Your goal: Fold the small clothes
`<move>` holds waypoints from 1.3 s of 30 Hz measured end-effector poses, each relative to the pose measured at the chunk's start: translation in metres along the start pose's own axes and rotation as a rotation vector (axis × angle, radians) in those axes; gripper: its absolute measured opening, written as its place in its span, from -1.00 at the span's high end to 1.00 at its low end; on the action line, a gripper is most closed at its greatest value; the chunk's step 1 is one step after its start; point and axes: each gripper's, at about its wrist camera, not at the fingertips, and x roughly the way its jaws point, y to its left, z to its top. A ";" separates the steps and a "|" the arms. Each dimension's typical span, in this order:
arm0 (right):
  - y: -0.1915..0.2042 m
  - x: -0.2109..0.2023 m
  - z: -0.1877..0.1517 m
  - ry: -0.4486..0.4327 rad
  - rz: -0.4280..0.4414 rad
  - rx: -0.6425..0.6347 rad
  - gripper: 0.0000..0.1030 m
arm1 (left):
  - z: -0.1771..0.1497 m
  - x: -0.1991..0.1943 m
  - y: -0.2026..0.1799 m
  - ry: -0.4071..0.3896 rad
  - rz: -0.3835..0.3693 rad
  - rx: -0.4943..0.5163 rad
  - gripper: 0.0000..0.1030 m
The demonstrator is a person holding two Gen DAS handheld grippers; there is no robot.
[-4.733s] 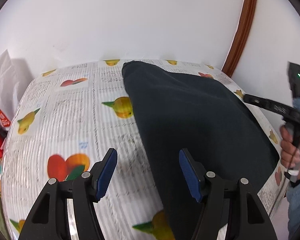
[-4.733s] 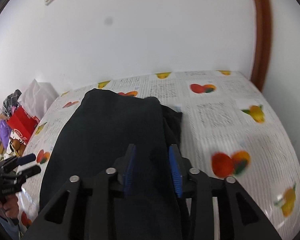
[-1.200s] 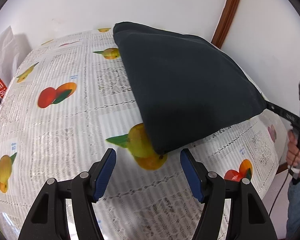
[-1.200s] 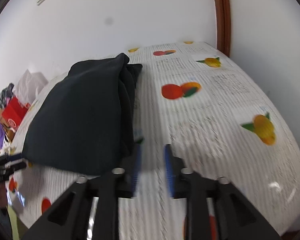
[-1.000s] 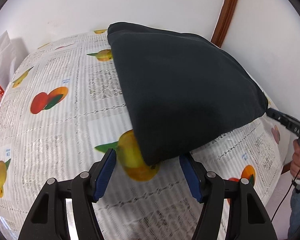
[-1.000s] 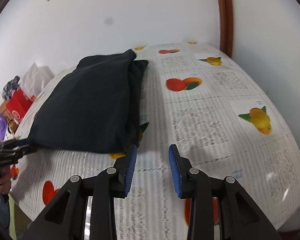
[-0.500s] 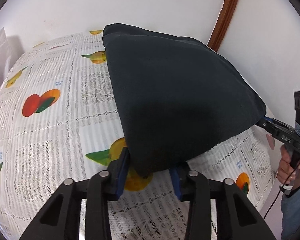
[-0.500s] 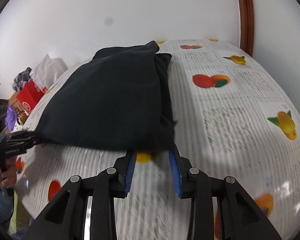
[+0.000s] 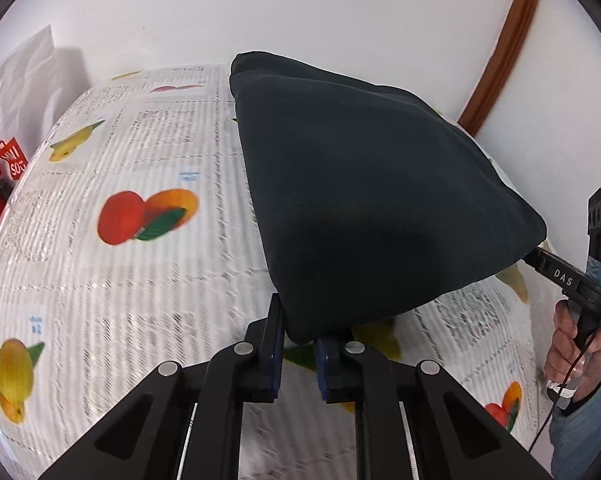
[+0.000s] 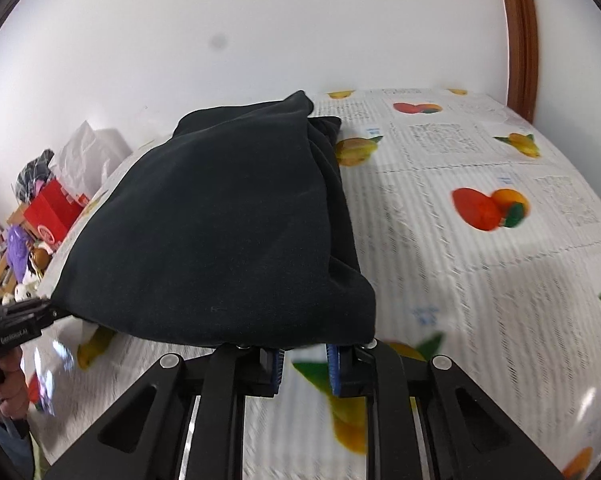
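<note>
A dark folded garment [image 9: 372, 200] lies on the desk [image 9: 120, 280], which is covered with a white lace-patterned cloth printed with fruit; the garment's near edge is lifted off the surface at both corners. The left hand-held gripper [image 9: 298, 340] has just been closing, and its blue pads now pinch the near left corner of the garment. In the right wrist view the right hand-held gripper [image 10: 303, 354] sits at the other near corner; its jaws have also just been closing, with the hem draped over their tips. It appears to be clamped on the fabric, though the cloth hides the actual contact. Each wrist view shows the opposite tool at the far corner of the lifted edge, with a hand [image 9: 568, 344] gripping its handle. The far end of the garment rests on the desk near the white wall [image 10: 260, 40]. A red bag [image 9: 4, 168] and white plastic bags stand off the desk's left side.
</note>
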 end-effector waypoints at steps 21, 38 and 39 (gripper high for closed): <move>-0.014 -0.081 0.012 -0.130 -0.013 0.006 0.15 | -0.011 -0.022 0.015 -0.013 -0.114 -0.023 0.26; -0.010 -0.009 0.050 -0.213 0.047 0.120 0.95 | 0.051 0.004 -0.002 -0.015 -0.055 -0.023 -0.02; -0.010 -0.004 0.049 -0.187 0.027 0.114 0.95 | 0.052 0.005 -0.002 -0.014 -0.054 -0.024 -0.02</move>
